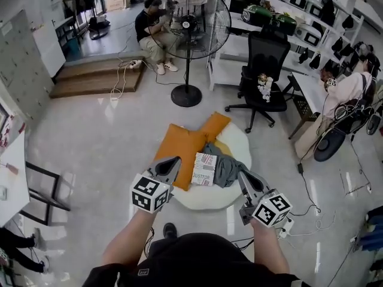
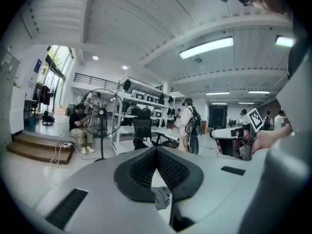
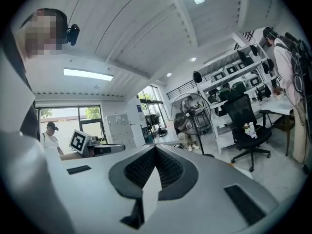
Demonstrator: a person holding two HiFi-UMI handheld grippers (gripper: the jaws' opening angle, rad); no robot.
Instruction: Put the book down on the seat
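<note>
Looking steeply down from the head, finds the book lying flat on the round white seat, touched by neither gripper. Sits beside an orange cushion on one side and a crumpled grey garment on the other, both on the same seat. Puts the left gripper just beside the book's left edge and the right gripper at the garment's far side, with the book between the two. Shows the jaws from up there only as narrow grey wedges.

Settles them in the left gripper view: fingers pressed together at the tips, pinching nothing, with a slit lower down and a scrap of grey showing through it, probably the garment. Gives the same in the right gripper view: fingers pressed together, nothing between them.

Loses the book and the seat in both gripper views, aimed across the room rather than down. Catches there what the head view only flattens from above: the standing fan and the black office chair side-on, the ceiling lights, and shelving behind. Catches too the right marker cube at the edge of the left gripper view, and the left marker cube at the edge of the right gripper view.
</note>
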